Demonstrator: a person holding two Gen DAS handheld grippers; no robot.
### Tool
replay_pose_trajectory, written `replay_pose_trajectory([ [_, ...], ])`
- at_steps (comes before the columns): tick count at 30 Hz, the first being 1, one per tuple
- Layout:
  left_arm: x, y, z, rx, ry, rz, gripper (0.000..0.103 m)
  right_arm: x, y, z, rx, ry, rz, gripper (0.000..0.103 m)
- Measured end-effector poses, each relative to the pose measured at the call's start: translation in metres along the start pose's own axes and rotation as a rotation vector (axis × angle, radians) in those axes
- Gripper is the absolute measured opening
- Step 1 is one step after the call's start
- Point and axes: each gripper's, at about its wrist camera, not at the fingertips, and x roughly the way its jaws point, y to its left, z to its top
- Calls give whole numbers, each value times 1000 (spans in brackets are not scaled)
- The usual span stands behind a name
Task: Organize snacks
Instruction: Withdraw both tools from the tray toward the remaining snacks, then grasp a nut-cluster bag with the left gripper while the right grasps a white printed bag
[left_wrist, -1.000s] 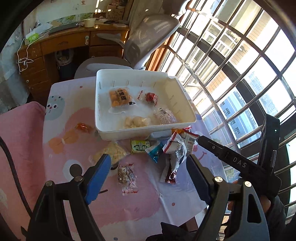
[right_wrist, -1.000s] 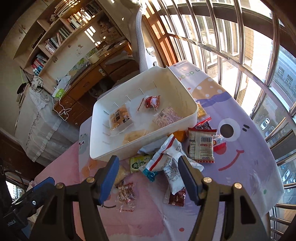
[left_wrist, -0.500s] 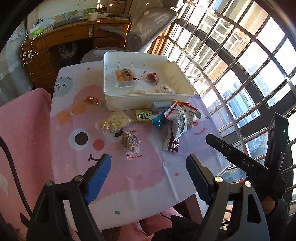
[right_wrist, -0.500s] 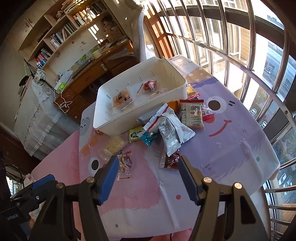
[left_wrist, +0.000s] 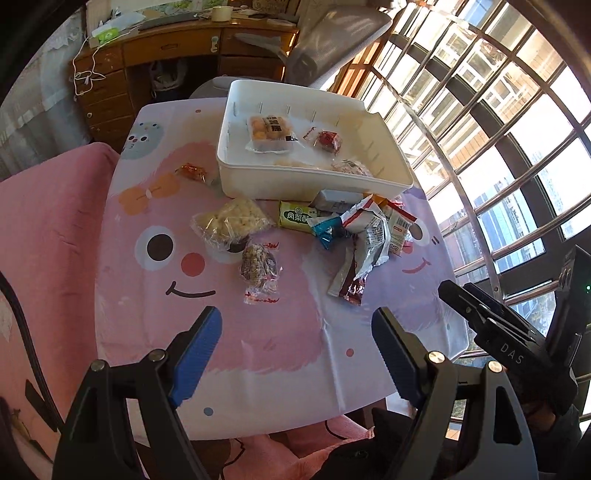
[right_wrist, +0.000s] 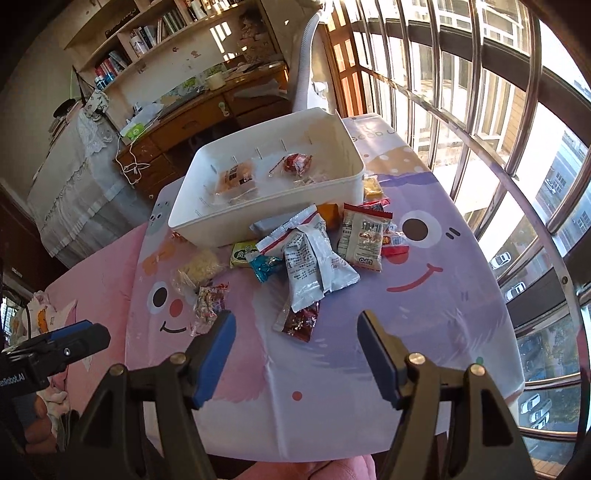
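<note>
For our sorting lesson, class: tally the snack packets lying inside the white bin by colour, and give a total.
Orange packet: 1
Red packet: 1
Pale packets, partly hidden behind the near wall of the bin: 2
Total: 4

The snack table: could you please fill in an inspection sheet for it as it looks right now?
Surface: cartoon tablecloth, near half bare.
Job's things: white bin holds a few packets; loose snack pile lies in front of it; clear nut packet lies apart.
Clutter: nothing seen beyond the snacks.
Grippers: left gripper and right gripper both open, empty, above the near edge.
Cables: white cord hangs on the desk; black cable at the frame edge.
Surroundings: wooden desk, office chair, barred window.
</note>
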Motion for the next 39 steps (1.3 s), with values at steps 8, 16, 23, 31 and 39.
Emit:
replay_pose_trajectory([
  [8,29,-13,9,-113,-10,96,82,17,-18,25,-146,34,33,70],
  [16,57,-30,8,-176,2,177,82,37,-26,38,-272,77,91,70],
  [23,76,-37,3,-198,5,226,82,53,-23,32,-385,95,123,70],
  [31,98,-26,0,-250,-16,250,82,66,-11,20,-517,101,136,70],
  [39,122,-13,8,-252,-19,267,82,87,-4,18,-542,138,128,70],
])
